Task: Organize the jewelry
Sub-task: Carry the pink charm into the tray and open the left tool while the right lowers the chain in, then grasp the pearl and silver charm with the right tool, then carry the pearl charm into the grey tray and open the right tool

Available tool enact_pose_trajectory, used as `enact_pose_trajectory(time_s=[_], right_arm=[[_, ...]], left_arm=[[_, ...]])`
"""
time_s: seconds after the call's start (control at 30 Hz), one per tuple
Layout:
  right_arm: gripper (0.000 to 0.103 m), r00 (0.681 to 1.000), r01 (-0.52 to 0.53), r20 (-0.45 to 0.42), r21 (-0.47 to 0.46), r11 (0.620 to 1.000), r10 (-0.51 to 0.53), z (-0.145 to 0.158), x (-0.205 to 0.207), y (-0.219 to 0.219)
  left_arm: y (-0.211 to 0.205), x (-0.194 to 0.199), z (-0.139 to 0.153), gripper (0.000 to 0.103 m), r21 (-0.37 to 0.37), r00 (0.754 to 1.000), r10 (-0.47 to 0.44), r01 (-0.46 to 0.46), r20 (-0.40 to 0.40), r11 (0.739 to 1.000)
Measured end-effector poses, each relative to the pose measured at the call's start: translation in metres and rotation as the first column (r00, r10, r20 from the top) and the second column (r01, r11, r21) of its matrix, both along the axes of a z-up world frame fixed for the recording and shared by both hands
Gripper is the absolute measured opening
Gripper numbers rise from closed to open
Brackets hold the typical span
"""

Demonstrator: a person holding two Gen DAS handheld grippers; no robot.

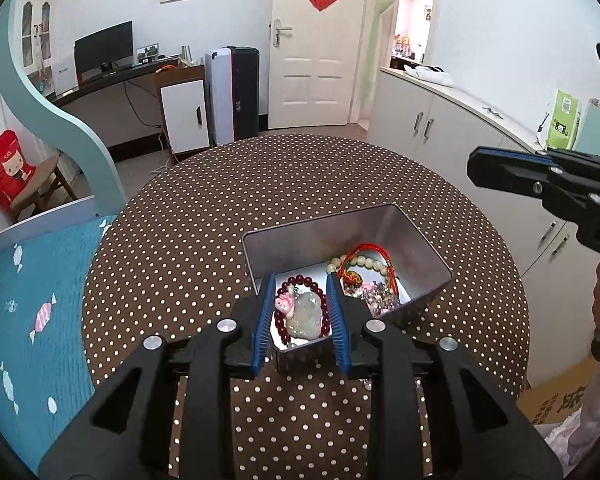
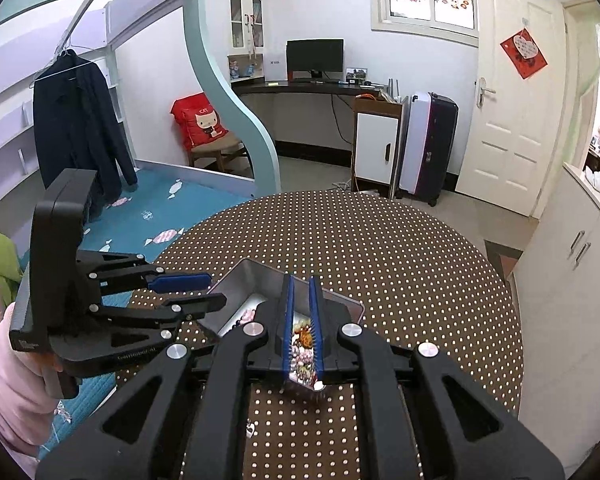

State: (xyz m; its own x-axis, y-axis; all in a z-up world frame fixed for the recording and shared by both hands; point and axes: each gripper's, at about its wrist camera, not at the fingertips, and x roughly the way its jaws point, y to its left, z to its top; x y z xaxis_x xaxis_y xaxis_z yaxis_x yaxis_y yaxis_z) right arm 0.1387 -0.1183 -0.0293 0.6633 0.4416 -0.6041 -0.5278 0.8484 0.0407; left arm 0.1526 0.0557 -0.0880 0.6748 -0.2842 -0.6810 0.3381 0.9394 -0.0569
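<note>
A silver metal tin (image 1: 416, 244) stands on the round polka-dot table (image 1: 260, 200). It holds a dark red bead bracelet (image 1: 300, 280), a pale jade pendant (image 1: 306, 316), a cream bead bracelet (image 1: 364, 262), a red cord (image 1: 374, 250) and mixed small beads (image 1: 380, 300). My left gripper (image 1: 300, 280) is open, its jaws hovering over the tin's near corner. My right gripper (image 2: 302, 280) hangs over the tin (image 2: 252, 276), jaws close together with nothing between them. It also shows in the left wrist view (image 1: 476, 168), raised to the right of the tin.
A bed with a blue quilt (image 1: 28, 300) lies left of the table. White cabinets (image 1: 440, 128) line the right wall. A cardboard box (image 1: 556, 400) sits on the floor at right. A small bead (image 2: 250, 429) lies on the tablecloth near me.
</note>
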Motion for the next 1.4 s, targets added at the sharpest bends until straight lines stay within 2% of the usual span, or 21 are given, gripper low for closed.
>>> enact_pose_trajectory(time_s=[0.17, 0.23, 0.37, 0.4, 0.43, 0.47, 0.67, 0.73, 0.77, 0.97, 1.07, 1.13, 1.23, 1.3, 1.4], right_arm=[[0.024, 1.000, 0.014, -0.011, 0.017, 1.000, -0.014, -0.004, -0.009, -0.007], [0.035, 1.000, 0.021, -0.019, 0.025, 0.999, -0.020, -0.007, -0.014, -0.009], [0.048, 0.999, 0.014, -0.037, 0.025, 1.000, -0.013, -0.016, -0.026, -0.009], [0.056, 0.999, 0.009, -0.047, 0.028, 1.000, -0.008, -0.021, -0.030, -0.008], [0.069, 0.998, 0.006, -0.059, 0.031, 1.000, -0.004, -0.025, -0.033, -0.007], [0.073, 0.997, 0.008, -0.072, 0.028, 1.000, -0.006, -0.030, -0.035, -0.006], [0.074, 0.988, -0.020, -0.152, -0.017, 1.000, 0.017, -0.070, -0.048, 0.011], [0.074, 0.986, -0.031, -0.166, -0.038, 0.999, 0.024, -0.082, -0.051, 0.017], [0.074, 0.984, -0.038, -0.174, -0.047, 0.998, 0.029, -0.088, -0.052, 0.021], [0.050, 0.978, -0.093, -0.193, -0.084, 0.992, 0.075, -0.104, -0.049, 0.046], [0.030, 0.975, -0.106, -0.206, -0.113, 0.988, 0.081, -0.114, -0.041, 0.057], [0.009, 0.975, -0.097, -0.214, -0.142, 0.985, 0.065, -0.122, -0.035, 0.061], [0.009, 0.976, -0.093, -0.209, -0.126, 0.988, 0.065, -0.125, -0.034, 0.058], [0.008, 0.978, -0.085, -0.203, -0.138, 0.987, 0.056, -0.125, -0.036, 0.057], [0.008, 0.969, -0.076, -0.243, -0.096, 0.992, 0.051, -0.126, -0.036, 0.046]], left_arm=[[0.002, -0.012, -0.002, 0.035, 0.004, 1.000, 0.005, -0.005, -0.004, 1.000], [0.002, -0.017, -0.002, 0.040, 0.004, 1.000, 0.012, -0.012, -0.006, 1.000], [0.001, -0.029, -0.006, 0.050, 0.004, 1.000, 0.014, -0.014, -0.012, 1.000], [0.002, -0.032, -0.007, 0.054, 0.007, 1.000, 0.018, -0.018, -0.016, 1.000], [0.002, -0.034, -0.009, 0.056, 0.009, 0.999, 0.025, -0.025, -0.021, 1.000], [0.003, -0.037, -0.013, 0.062, 0.009, 0.999, 0.038, -0.038, -0.030, 0.999], [0.007, -0.051, -0.028, 0.072, 0.031, 0.996, 0.066, -0.064, -0.064, 0.997], [0.010, -0.052, -0.032, 0.073, 0.029, 0.994, 0.075, -0.073, -0.078, 0.997], [0.013, -0.053, -0.035, 0.073, 0.027, 0.993, 0.082, -0.080, -0.088, 0.996], [0.032, -0.052, -0.037, 0.075, -0.012, 0.986, 0.127, -0.129, -0.111, 0.992], [0.039, -0.044, -0.029, 0.075, -0.046, 0.984, 0.142, -0.147, -0.105, 0.988], [0.043, -0.033, -0.023, 0.075, -0.074, 0.984, 0.146, -0.154, -0.100, 0.985], [0.044, -0.014, -0.015, 0.065, -0.084, 0.982, 0.157, -0.165, -0.104, 0.983], [0.040, 0.005, -0.016, 0.054, -0.076, 0.981, 0.154, -0.164, -0.118, 0.984], [0.032, 0.027, -0.023, 0.038, -0.044, 0.974, 0.160, -0.169, -0.160, 0.985]])
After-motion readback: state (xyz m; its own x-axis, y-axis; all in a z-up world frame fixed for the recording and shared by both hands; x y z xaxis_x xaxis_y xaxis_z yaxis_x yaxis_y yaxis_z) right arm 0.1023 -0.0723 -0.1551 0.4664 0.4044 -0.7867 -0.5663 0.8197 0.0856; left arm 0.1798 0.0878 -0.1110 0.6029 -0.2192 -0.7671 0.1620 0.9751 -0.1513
